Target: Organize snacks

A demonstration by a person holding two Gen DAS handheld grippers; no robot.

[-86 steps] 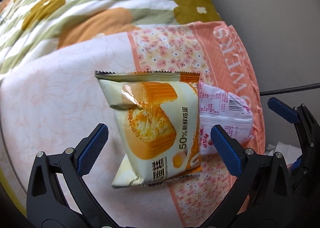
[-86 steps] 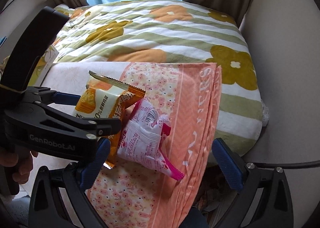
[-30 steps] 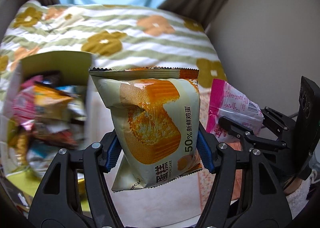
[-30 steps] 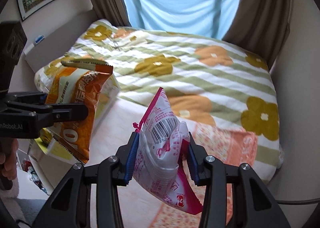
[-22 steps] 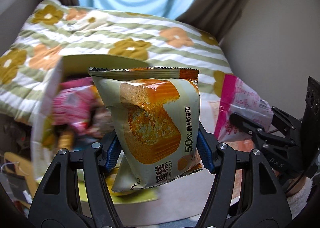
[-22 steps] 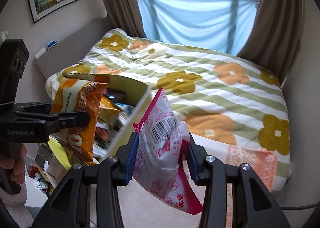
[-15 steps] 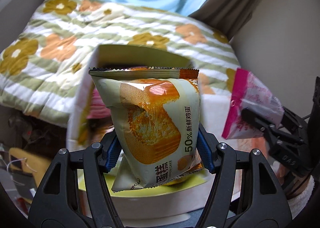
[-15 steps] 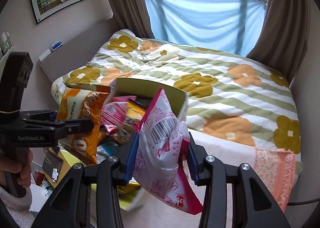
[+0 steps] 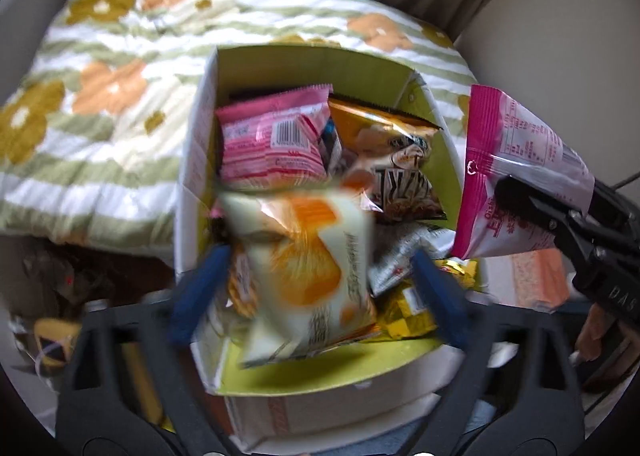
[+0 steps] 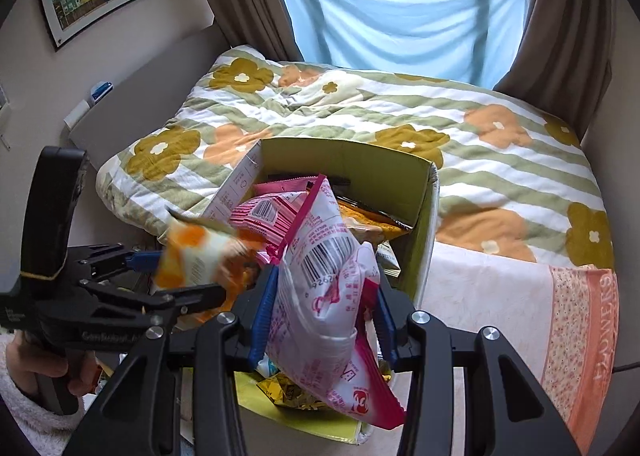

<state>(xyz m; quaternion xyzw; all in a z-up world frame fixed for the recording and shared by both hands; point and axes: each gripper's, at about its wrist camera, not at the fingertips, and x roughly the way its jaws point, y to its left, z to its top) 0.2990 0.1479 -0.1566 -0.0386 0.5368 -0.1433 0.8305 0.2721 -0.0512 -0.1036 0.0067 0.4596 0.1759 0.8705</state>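
Left tool (image 9: 316, 280) jaws opening — cake packet (image 9: 304, 272), gripped a second ago, now loose, blurred, dropping into box (image 9: 320, 376) at frame centre. Right tool (image 10: 322, 320) clamped on pink packet (image 10: 320, 288), above box, next to go.

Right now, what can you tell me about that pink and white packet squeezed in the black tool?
The pink and white snack packet is crinkly plastic film with a magenta sealed edge, a black barcode and red printing. It stands roughly upright, puffed and creased, pinched at its middle by the blue pads of the right gripper, whose jaws are shut on it. It hangs over the open cardboard box of snacks.
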